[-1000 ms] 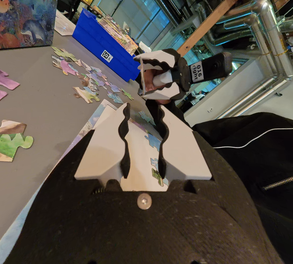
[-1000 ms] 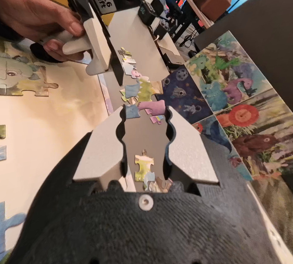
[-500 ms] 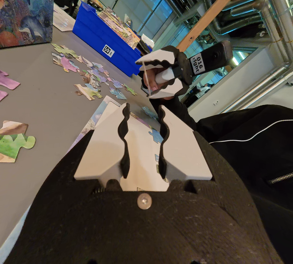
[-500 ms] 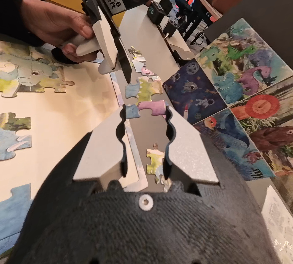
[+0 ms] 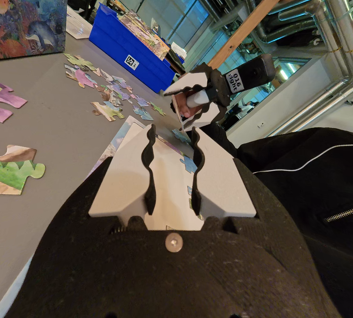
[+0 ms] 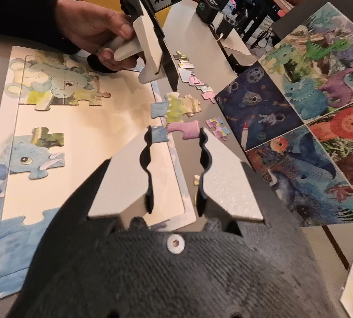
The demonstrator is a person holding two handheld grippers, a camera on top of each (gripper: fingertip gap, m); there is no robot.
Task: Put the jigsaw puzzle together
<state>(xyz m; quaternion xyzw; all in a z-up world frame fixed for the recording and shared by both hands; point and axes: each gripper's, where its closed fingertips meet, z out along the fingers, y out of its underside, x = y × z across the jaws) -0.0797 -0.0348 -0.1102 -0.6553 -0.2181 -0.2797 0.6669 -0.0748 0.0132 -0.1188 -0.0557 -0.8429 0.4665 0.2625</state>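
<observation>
My right gripper point(image 6: 175, 130) is shut on a blue and purple puzzle piece point(image 6: 181, 129) that spans its fingertips. It holds the piece above the right edge of the cream puzzle board point(image 6: 95, 136). In the left wrist view that piece point(image 5: 177, 114) shows edge-on, its low end close to the board's far edge. My left gripper point(image 5: 172, 133) is open and empty over the board point(image 5: 168, 184). It also shows in the right wrist view point(image 6: 158, 75), near the board's far right corner. A joined elephant section point(image 6: 57, 83) and a blue elephant piece point(image 6: 34, 156) lie on the board.
Loose pieces lie on the grey table right of the board, among them a green-yellow one point(image 6: 179, 108) and pink ones point(image 6: 208, 92). More lie scattered point(image 5: 112, 94) before a blue bin point(image 5: 129, 54). A picture-covered puzzle box point(image 6: 286, 117) stands at the right. About 6 cm separates my left fingertips from my right.
My right gripper has carried its piece left and down, from over the grey table to over the board's edge. My left gripper has stayed open and shifted only a little.
</observation>
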